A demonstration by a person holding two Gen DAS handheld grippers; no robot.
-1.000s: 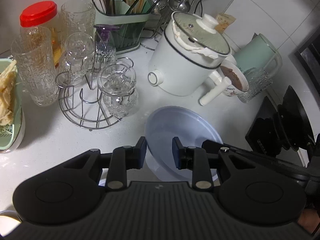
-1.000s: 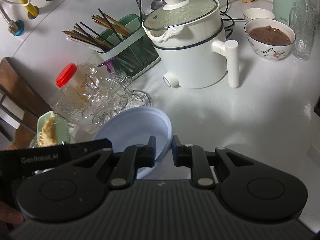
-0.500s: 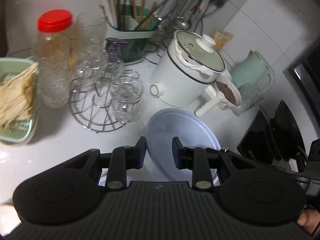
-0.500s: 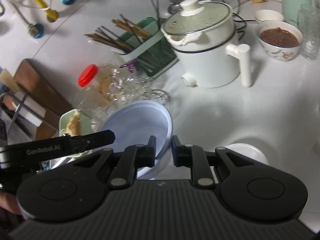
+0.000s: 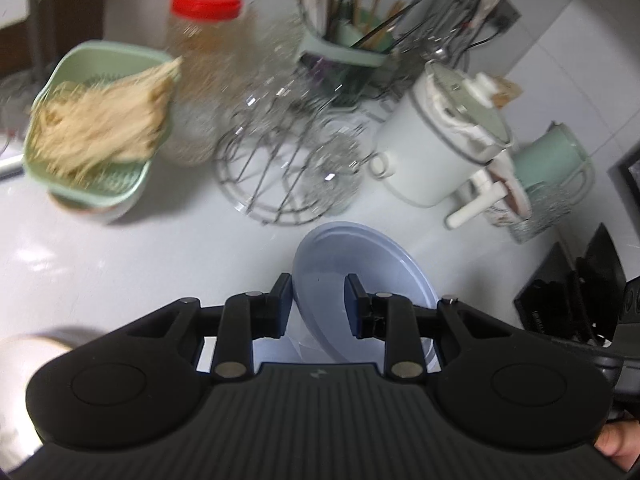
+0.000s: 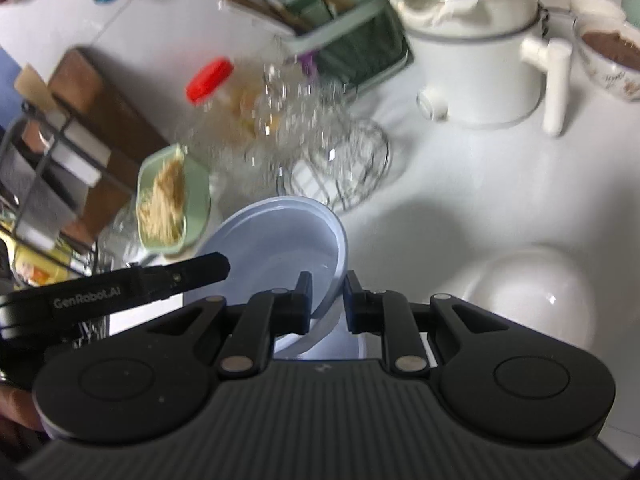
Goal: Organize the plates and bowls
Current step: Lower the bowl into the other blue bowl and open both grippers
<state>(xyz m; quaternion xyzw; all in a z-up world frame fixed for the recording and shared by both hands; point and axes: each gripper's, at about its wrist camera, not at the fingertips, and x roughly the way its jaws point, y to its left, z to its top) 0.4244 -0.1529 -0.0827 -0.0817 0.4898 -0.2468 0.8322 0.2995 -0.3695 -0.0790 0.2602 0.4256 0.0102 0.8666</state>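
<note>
Together, the left tool [image 5: 319, 300] and right tool [image 6: 327, 300] clamp opposite rims of the pale-blue plate [image 6: 276, 240]; it hangs tilted above the tabletop [image 6: 460, 200].

Both grippers angle steeply downward — the left gripper [image 5: 319, 298] and the right gripper [image 6: 327, 296] each nearly closed, clamping the rim of one pale blue plate [image 5: 384, 268] from opposite sides.

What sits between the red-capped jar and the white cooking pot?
The wire rack holding glass cups stands between the jar and the pot, clearest in the left wrist view.
</note>
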